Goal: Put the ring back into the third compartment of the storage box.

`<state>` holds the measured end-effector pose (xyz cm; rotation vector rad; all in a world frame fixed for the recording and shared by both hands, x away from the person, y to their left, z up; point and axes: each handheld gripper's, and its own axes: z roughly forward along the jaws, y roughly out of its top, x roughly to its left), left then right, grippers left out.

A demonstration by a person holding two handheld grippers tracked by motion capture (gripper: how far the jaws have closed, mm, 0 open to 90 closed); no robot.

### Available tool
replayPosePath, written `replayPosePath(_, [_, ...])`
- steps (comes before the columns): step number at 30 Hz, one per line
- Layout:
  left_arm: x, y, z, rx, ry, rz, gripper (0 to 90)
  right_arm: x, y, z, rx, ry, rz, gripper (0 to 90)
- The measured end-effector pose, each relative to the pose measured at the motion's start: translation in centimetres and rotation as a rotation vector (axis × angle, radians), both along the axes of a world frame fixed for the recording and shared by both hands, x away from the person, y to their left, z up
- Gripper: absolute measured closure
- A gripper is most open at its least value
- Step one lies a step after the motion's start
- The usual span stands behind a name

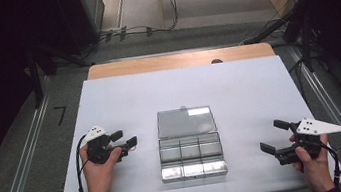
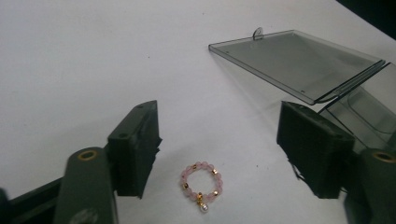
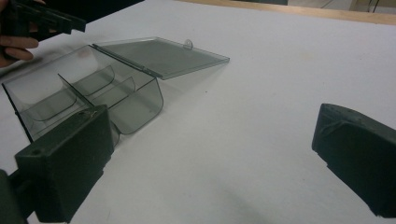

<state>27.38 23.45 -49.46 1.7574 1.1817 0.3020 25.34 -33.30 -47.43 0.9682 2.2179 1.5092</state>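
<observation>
Your left gripper (image 2: 217, 154) sits just left of the clear compartment box (image 1: 191, 154), jaws partly apart around the pink bead ring (image 2: 201, 183), which lies flat on the white table (image 1: 238, 91) and isn't pinched yet. The box lid (image 1: 185, 121) is flipped open on the far side. Your right gripper (image 1: 276, 136) hangs wide open, holding nothing, well right of the box.

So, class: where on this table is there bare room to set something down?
The white table is bare beyond the open box, and between the box and the right gripper. It is tight left of the box, where the left gripper straddles a bead ring.
</observation>
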Motion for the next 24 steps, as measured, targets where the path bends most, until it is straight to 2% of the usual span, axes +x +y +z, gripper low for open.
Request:
replayPosePath(8, [0.17,-0.11,-0.01,0.049,0.003,0.013,43.7,-0.51,-0.76,-0.29,0.008,0.0,-0.002,0.0])
replayPosePath(13, [0.38,-0.05,-0.3,0.082,0.027,0.031,50.6,-0.43,-0.94,-0.57,0.008,0.011,-0.01,0.0])
replayPosePath(17, [0.41,0.11,-0.4,0.092,0.037,0.023,57.5,-0.37,-0.93,-0.63,0.007,0.013,-0.008,0.0])
replayPosePath(24, [0.49,-0.07,-0.65,0.113,0.055,0.015,63.0,-0.23,-1.03,-0.76,0.006,0.015,-0.012,0.0])
